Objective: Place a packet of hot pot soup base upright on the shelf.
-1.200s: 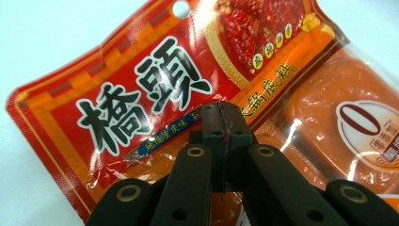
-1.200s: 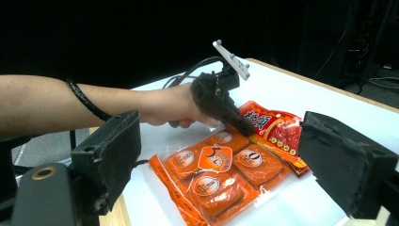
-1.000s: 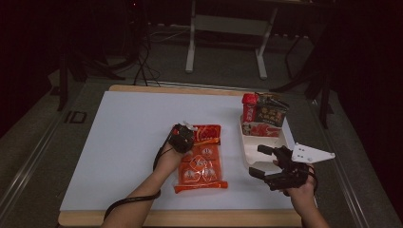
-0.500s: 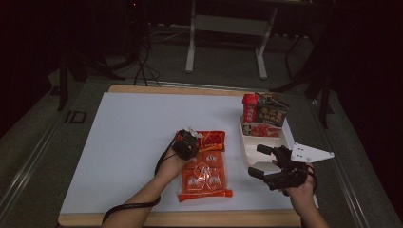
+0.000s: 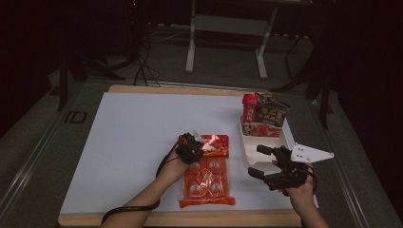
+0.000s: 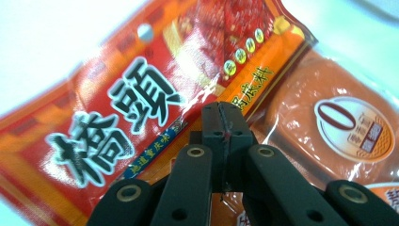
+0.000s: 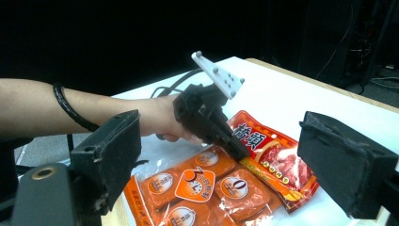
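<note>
Nearest the table's front edge, an orange pack (image 5: pixel 207 183) is laid flat on the white table (image 5: pixel 133 137). At right, the right gripper (image 5: pixel 263 161) is held with jaws wide apart, nothing between them. Just beyond the pack, the left gripper (image 6: pixel 221 123) is pressed, jaws together, onto a red pouch (image 6: pixel 141 99) overlapping the pack's far end. Farther right, a white tray (image 5: pixel 247 147) is seen with packets (image 5: pixel 263 114) at its far end.

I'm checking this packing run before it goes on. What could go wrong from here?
1. The left gripper is shut with its tips at the edge of the red packet, which overlaps the orange packet. A pull may drag both along, or the glossy film may slip free.
2. The white tray already holds packets standing at its far end, so another packet could knock them over.
3. The right gripper, open beside the tray, could bump its rim.
</note>
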A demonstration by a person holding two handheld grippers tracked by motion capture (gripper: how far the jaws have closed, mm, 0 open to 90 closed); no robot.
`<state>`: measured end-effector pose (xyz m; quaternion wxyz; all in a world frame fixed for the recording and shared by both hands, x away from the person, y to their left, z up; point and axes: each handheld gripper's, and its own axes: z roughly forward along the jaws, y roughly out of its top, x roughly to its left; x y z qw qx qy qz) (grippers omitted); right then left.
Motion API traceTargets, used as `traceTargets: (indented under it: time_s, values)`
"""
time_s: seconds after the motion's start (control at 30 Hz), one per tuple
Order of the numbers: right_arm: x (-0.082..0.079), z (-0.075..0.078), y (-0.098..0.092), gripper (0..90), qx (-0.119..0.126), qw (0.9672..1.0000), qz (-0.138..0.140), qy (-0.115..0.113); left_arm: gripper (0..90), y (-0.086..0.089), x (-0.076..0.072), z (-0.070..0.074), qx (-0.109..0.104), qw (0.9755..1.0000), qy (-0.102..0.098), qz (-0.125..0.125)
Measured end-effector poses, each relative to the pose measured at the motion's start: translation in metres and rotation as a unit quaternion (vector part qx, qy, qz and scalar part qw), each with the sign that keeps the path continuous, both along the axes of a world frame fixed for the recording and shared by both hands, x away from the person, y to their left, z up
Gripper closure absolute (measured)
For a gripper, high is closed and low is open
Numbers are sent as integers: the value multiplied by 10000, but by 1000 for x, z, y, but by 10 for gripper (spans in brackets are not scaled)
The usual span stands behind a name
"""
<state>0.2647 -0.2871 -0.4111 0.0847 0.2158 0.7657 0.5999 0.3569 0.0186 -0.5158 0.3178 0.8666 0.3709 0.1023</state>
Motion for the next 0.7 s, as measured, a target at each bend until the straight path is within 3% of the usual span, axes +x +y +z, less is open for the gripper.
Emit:
traceTargets:
  time_s: [0.1,0.13,0.2,0.3,0.33,0.43,0.5,0.53,0.7]
  values:
    - [0,0,0,139,-1,10000,-4,8,900,1,-1,2,37,10000,-82,-18]
    - [0,-1,-1,139,4,10000,-10,13,894,10,-3,13,-186,9995,-247,-71]
    - [1,-1,-2,139,-3,10000,-22,12,834,17,-3,20,-341,9989,-300,-110]
    - [1,-1,-1,139,4,10000,-16,23,775,20,-4,23,-356,9987,-362,-58]
    - [0,-1,-1,139,-27,10000,-19,2,706,31,-4,31,-576,9975,-412,-16]
    - [0,-1,0,139,-45,10000,-7,7,616,41,-2,37,-763,9961,-423,95]
    - [1,-2,1,139,-42,10000,-4,12,585,41,-2,37,-763,9961,-423,95]
    - [1,-2,2,139,-42,10000,-1,28,518,52,0,43,-850,9948,-511,210]
    - [0,-2,3,139,-83,10000,8,10,371,65,6,45,-964,9924,-593,478]
